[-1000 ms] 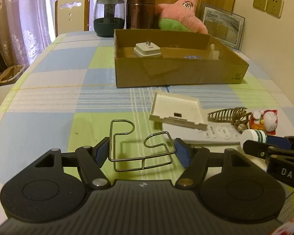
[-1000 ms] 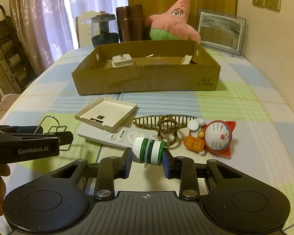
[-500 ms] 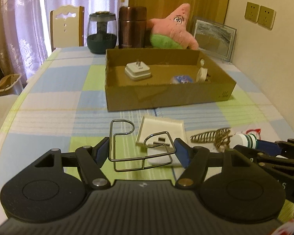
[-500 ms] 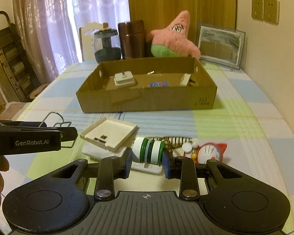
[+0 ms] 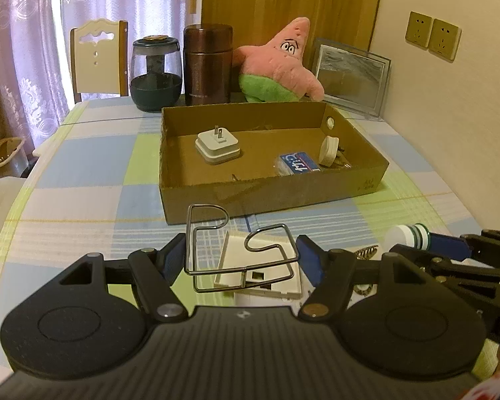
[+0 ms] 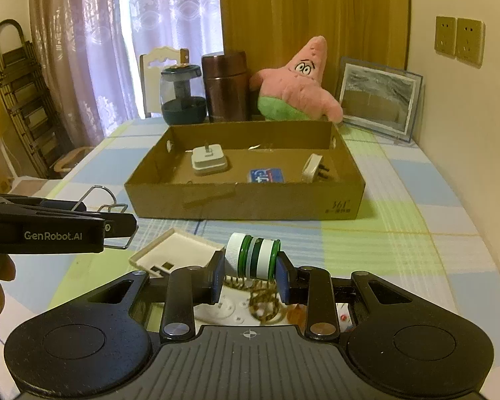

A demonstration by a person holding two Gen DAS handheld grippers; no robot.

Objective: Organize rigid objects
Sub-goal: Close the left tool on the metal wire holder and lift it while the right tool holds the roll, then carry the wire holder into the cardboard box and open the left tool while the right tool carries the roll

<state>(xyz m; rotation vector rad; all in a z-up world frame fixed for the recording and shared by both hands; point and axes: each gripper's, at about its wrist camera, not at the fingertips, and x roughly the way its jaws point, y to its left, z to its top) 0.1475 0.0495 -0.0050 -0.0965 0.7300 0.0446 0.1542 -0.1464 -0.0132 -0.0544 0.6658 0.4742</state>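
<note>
Since a second ago you've lifted both grippers off the table and brought them nearer the cardboard box [image 5: 270, 196]; more of its floor shows now. Your left gripper [image 5: 241, 258] pinches the wire rack [image 5: 240, 253] in the air, in front of the box. Your right gripper [image 6: 250, 268] clamps the green-white bottle [image 6: 253, 255] sideways, also in front of the box. The white tray [image 6: 173, 253] lies on the checked tablecloth [image 6: 400, 240] below, in front of the box. Inside the box: a white charger [image 5: 217, 145], a blue packet [image 5: 298, 163]. Behind the box stand a jar [image 5: 155, 73], a brown canister [image 5: 207, 65] and a pink plush [image 5: 280, 66]. Bare cloth lies left and right of the box.
</note>
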